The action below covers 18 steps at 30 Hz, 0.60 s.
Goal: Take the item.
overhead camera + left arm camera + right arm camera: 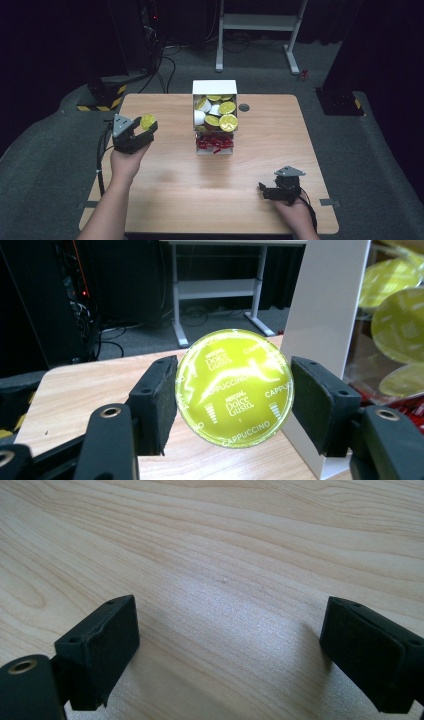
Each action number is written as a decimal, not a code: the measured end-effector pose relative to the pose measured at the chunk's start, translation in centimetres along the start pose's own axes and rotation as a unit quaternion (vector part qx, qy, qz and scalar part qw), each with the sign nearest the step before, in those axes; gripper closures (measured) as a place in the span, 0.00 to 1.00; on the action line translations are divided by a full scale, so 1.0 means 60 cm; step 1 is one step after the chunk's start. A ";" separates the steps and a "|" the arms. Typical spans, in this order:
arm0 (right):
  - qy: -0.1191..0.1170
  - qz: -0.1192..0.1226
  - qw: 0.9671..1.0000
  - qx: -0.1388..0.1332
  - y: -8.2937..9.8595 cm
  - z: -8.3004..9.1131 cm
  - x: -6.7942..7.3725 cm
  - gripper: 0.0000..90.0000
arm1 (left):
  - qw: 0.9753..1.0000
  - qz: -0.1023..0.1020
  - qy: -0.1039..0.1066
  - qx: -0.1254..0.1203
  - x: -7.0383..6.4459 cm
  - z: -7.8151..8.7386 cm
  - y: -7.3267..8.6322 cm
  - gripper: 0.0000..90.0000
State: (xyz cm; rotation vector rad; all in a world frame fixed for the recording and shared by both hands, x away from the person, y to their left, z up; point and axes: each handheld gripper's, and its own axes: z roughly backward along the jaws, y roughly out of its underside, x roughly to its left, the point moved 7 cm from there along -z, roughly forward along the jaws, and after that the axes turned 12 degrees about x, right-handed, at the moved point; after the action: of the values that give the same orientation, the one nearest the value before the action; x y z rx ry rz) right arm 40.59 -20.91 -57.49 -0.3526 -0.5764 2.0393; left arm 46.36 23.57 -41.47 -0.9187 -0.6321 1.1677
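Note:
A coffee capsule [148, 121] with a yellow-green foil lid printed "Dolce Gusto Cappuccino" [234, 387] is held off the table at the left. My left gripper [145, 127] [234, 392] is shut on it, both black pads touching its rim, lid facing the camera. A white open box [215, 87] [325, 315] at the table's middle back holds several similar capsules [227, 121] [400, 325]. My right gripper [263, 191] [227, 630] is low over bare wood at the front right, open, with nothing between its jaws.
Red wrapped pieces [215, 144] fill a low tray in front of the box. A round grommet [244, 107] sits in the wooden table [200, 190] right of the box. Beyond the table stand a white desk frame [260, 22] and a black-yellow base [102, 95].

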 end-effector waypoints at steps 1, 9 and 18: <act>0.000 0.000 1.000 0.000 0.000 0.000 0.000 0.10 | 1.000 0.002 0.000 0.003 0.001 -0.002 0.003 0.43; 0.000 0.000 1.000 0.000 0.000 0.000 0.000 0.10 | 1.000 0.005 -0.001 0.021 0.007 -0.018 0.025 0.43; 0.000 0.000 1.000 0.000 0.000 0.000 0.000 0.10 | 0.998 0.015 0.001 0.069 0.006 -0.065 0.079 0.43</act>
State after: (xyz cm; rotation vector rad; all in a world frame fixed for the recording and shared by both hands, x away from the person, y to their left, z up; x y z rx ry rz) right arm 40.60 -20.91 -57.49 -0.3526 -0.5765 2.0394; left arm 47.32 23.38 -47.50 -0.8139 -0.5317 1.2217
